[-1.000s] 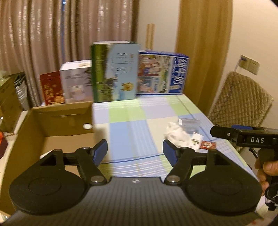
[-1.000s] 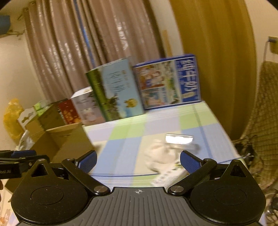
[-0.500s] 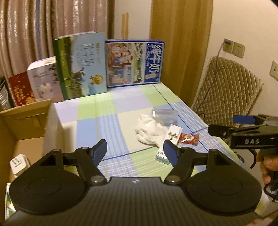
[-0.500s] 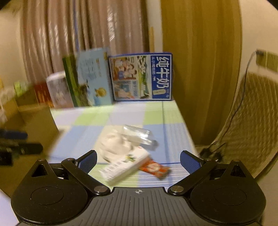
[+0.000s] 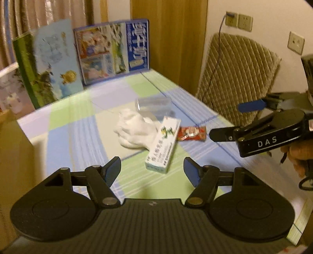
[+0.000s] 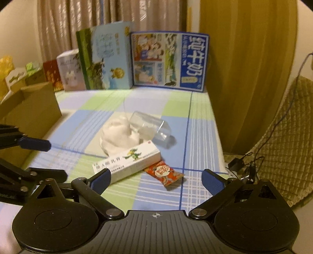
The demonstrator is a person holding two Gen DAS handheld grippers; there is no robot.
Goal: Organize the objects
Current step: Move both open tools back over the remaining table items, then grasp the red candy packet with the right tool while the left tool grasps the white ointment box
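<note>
Where curtains hang: checked tablecloth

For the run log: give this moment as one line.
left gripper: open, empty | right gripper: closing, empty | white ointment box, red snack packet: on table

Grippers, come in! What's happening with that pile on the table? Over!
Left gripper open, empty. Right gripper empty, jaws closing. White box, red packet, white cloth, clear container untouched. Nothing blocking.
</note>
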